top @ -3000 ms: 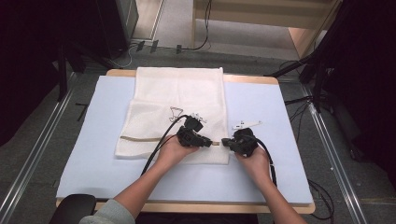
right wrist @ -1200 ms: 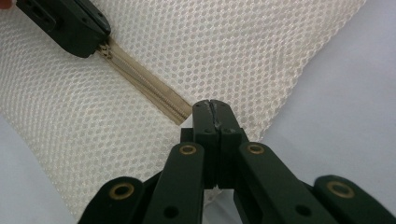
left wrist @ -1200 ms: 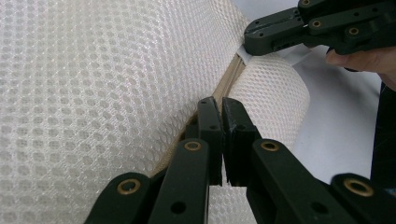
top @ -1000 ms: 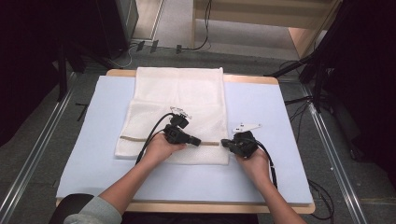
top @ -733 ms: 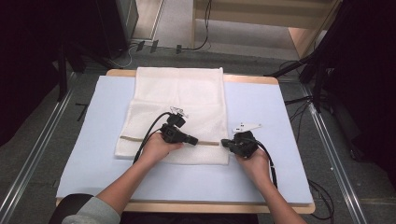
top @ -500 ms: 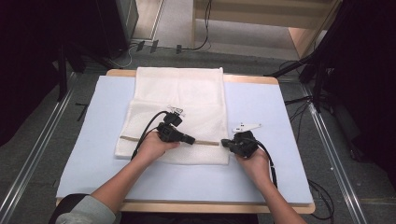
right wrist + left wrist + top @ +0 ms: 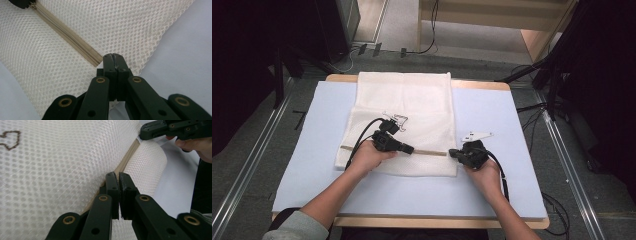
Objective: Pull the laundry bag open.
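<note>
A white mesh laundry bag (image 7: 402,130) with a beige zipper (image 7: 427,152) lies flat on the pale blue table mat (image 7: 512,120), a little left of the middle of the mat. The zipper runs across the bag near its front edge.

In the high view the left gripper (image 7: 409,148) rests on the zipper about halfway along it, and the right gripper (image 7: 453,153) sits at the zipper's right end, at the bag's right edge. How the jaws stand is too small to read there.

The left gripper view is closer: the left gripper (image 7: 119,178) has its jaws pressed together right at the zipper line (image 7: 125,161), and it seems to pinch the zipper pull, although the pull itself is hidden between the pads. It also shows a small brown stitched mark (image 7: 10,138) on the mesh.

The right gripper view shows the right gripper (image 7: 113,57) closed on the mesh just beside the end of the zipper teeth (image 7: 75,45).
</note>
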The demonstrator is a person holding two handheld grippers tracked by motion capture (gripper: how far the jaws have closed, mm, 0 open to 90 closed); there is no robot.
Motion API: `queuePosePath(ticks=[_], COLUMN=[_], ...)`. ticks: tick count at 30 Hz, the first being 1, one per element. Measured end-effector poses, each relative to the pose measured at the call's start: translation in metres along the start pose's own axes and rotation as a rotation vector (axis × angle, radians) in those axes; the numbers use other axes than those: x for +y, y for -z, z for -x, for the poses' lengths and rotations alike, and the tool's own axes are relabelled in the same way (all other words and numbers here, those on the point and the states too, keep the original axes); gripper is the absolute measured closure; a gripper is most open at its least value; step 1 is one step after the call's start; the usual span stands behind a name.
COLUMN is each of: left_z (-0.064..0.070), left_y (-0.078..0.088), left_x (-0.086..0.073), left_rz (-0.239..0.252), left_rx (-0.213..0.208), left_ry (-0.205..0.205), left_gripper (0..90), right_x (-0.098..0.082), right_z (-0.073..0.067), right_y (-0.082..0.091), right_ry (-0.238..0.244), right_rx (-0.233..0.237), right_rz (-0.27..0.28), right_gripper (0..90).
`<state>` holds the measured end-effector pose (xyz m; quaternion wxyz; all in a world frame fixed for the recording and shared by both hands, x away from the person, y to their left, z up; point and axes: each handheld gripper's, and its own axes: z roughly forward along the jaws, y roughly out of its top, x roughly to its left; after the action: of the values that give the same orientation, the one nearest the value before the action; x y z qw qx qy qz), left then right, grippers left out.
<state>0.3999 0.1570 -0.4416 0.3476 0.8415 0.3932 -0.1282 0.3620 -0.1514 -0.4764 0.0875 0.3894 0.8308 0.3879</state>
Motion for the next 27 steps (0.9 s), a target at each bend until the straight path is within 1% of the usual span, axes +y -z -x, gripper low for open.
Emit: queuePosePath(ticks=[1,3,6,8,9,12,13,14,16,17,18,19,20,21,23,24,25,27], left_z=[-0.001,-0.003,-0.002,-0.002,-0.002,-0.006,-0.007,-0.006,-0.007,-0.007,-0.007,-0.007,-0.009,-0.01,-0.011,-0.011,-0.011,-0.011], left_y=[0.001,0.004,0.004,0.005,0.006,0.01,0.011,0.011,0.011,0.011,0.011,0.011,0.012,0.013,0.015,0.015,0.015,0.016], left_x=[0.0,-0.001,-0.001,-0.001,-0.002,-0.005,-0.005,-0.005,-0.005,-0.005,-0.005,-0.005,-0.005,-0.006,-0.006,-0.006,-0.006,-0.006], left_rz=[0.0,0.006,0.009,0.001,0.0,0.008,0.006,0.002,0.002,0.008,0.006,0.002,0.002,0.007,0.011,0.011,0.009,0.009], left_rx=[0.003,-0.004,-0.008,-0.007,0.002,-0.002,-0.014,-0.002,-0.005,-0.008,-0.009,0.009,-0.002,0.0,-0.004,-0.004,-0.017,-0.017], left_ry=[-0.002,0.01,0.009,0.003,0.0,0.02,0.02,0.008,0.008,0.017,0.017,0.013,0.016,0.026,0.034,0.034,0.034,0.033], left_gripper=[89.2,89.2,89.2,89.2,89.2,89.2,89.2,89.2,89.2,89.1,89.1,89.2,89.2,89.2,89.2,89.1,89.1,89.2], right_x=[0.0,0.0,0.0,0.0,0.0,0.0,0.0,0.0,0.0,0.0,0.0,0.0,0.0,0.0,0.0,0.0,0.001,0.001], right_z=[0.0,0.0,0.0,0.0,0.0,0.0,0.0,0.0,-0.001,-0.001,-0.001,-0.001,-0.001,-0.001,-0.001,-0.001,-0.001,-0.001], right_y=[0.0,0.0,0.0,0.0,0.0,0.0,0.0,0.0,0.0,0.0,0.0,0.0,0.0,0.0,0.0,0.0,0.0,0.0], right_ry=[0.001,0.002,0.001,0.001,0.001,0.003,0.004,0.005,0.001,0.002,0.002,-0.003,-0.002,-0.001,0.001,0.001,-0.002,0.0], right_rx=[-0.001,0.0,0.0,-0.002,-0.002,-0.003,-0.001,-0.001,-0.003,-0.004,-0.004,-0.005,-0.004,-0.004,-0.004,-0.004,-0.004,-0.003], right_rz=[0.0,0.0,-0.001,-0.001,-0.001,0.0,-0.002,-0.002,-0.004,-0.005,-0.005,-0.007,-0.007,-0.007,-0.005,-0.005,-0.008,-0.011], right_gripper=[90.0,90.0,90.0,90.0,90.0,90.0,90.0,90.0,90.0,90.0,90.0,90.0,90.0,90.0,90.0,90.0,90.0,90.0])
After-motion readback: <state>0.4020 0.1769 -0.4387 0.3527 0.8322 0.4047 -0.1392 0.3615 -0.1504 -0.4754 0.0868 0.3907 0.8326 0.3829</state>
